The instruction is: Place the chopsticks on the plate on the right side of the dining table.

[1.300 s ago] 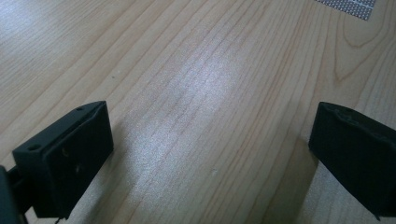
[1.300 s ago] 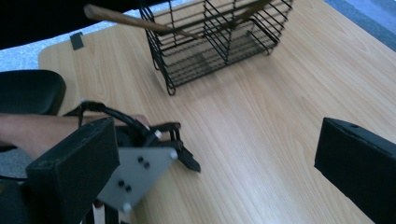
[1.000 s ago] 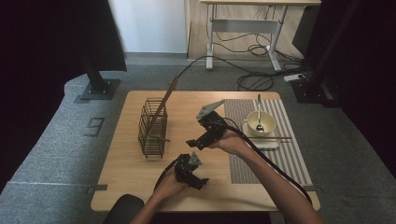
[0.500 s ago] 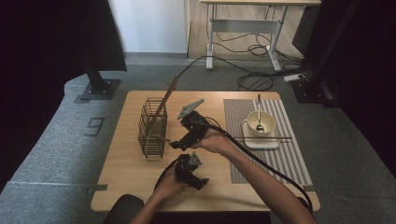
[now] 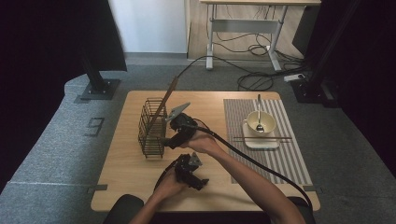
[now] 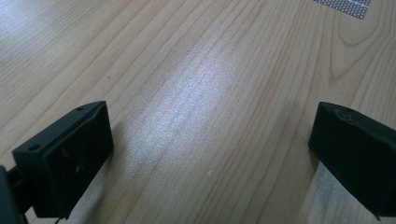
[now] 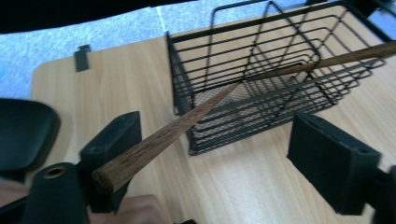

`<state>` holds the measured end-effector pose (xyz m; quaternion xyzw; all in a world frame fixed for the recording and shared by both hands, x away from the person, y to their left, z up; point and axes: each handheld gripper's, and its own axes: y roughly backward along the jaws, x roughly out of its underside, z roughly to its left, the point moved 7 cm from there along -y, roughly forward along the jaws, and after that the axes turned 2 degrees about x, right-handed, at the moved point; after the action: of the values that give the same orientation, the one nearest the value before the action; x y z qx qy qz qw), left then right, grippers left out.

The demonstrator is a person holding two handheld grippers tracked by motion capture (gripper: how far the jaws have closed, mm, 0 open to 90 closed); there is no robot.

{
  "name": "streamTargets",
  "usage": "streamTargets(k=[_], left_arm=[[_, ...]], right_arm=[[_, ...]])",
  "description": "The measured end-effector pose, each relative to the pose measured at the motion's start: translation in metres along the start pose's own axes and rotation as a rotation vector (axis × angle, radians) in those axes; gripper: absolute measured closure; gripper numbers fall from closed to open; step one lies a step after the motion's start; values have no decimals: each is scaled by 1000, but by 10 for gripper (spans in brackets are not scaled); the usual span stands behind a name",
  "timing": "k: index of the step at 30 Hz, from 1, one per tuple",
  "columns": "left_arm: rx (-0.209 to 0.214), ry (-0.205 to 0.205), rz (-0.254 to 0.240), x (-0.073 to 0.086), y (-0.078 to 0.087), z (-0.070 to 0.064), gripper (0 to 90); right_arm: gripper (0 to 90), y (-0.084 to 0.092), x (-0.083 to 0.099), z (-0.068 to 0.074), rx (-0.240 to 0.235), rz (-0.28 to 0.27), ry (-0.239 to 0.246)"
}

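Observation:
A black wire basket (image 5: 151, 127) (image 7: 261, 79) stands on the left half of the wooden table (image 5: 116, 184). A long wooden stick (image 5: 167, 99) (image 7: 187, 128) leans in it, its upper end pointing away to the right. My right gripper (image 5: 167, 139) (image 7: 219, 135) is just right of the basket. The stick's near end lies between its jaws, against the left one and apart from the right one. Those jaws have just been closing. My left gripper (image 5: 191, 175) (image 6: 210, 135) rests low near the front edge, open over bare wood.
A striped placemat (image 5: 285, 158) covers the right side. On it a white square plate (image 5: 250, 143) carries a cream bowl (image 5: 258, 122) with a spoon, and chopsticks (image 5: 280, 138) lie across the plate. Cables trail from both grippers over the table.
My right hand has carried its gripper leftward from the table's middle to the basket, and the stick's end now sits between its jaws. The left gripper has stayed put.

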<state>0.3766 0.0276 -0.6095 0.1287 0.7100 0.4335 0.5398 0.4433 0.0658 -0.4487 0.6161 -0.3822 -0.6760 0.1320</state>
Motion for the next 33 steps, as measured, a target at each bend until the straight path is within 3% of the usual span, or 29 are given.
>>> streamTargets(k=[3,6,9,13,27,33], left_arm=[[1,2,1,0,0,0,0],[1,-2,5,0,0,0,0],[2,1,0,0,0,-1,0],[0,1,0,0,0,-1,0],[4,-11,11,0,1,-1,0],[6,-16,6,0,0,-1,0]], right_arm=[[254,1,0,-6,15,-14,-16],[316,1,1,-14,65,-22,-16],[371,0,1,-20,71,-38,-36],[464,-2,-1,-22,46,-63,-54],[782,-10,-5,-15,51,-87,9],[823,-6,-6,-14,86,-83,53]])
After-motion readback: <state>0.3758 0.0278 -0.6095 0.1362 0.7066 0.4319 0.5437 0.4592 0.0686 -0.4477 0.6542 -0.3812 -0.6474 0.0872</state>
